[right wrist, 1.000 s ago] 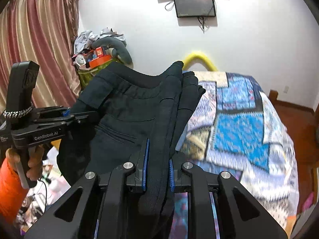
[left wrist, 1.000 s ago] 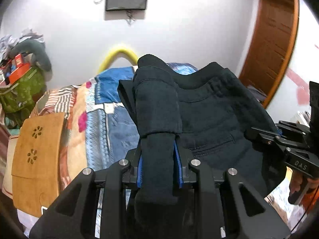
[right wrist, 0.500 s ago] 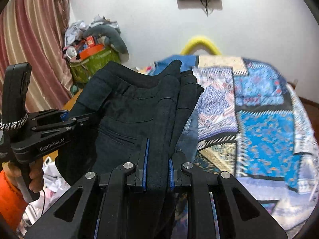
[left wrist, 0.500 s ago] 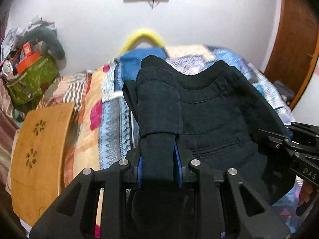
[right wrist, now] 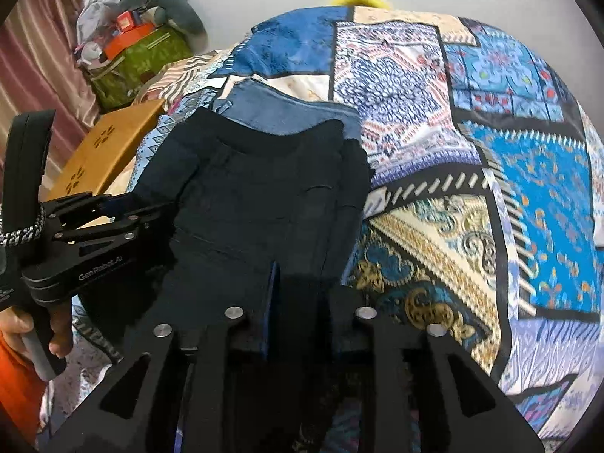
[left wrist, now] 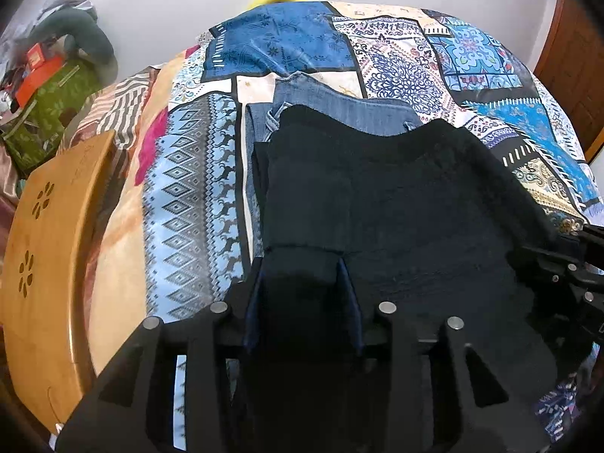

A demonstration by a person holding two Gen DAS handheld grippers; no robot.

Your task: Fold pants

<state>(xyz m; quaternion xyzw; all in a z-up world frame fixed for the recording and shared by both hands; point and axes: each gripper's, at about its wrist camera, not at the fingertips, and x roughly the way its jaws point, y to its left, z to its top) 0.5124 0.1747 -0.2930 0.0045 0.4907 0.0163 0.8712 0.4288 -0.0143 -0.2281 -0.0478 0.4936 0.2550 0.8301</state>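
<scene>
Pinching the dark pants (left wrist: 396, 196) on one side, my left gripper (left wrist: 302, 287) has its two fingers squeezed on a thick fold of cloth. My right gripper (right wrist: 298, 290) squeezes the other side of the pants (right wrist: 256, 188) the same way. The pants stretch between my grippers and out ahead of them, over the patchwork bedspread (right wrist: 490, 151). Folded blue jeans (left wrist: 339, 102) peek out just past the far edge of the pants. Far off to my left sits a green bag (right wrist: 139, 56) stuffed with an orange box (right wrist: 126, 39) and other things I cannot make out.
</scene>
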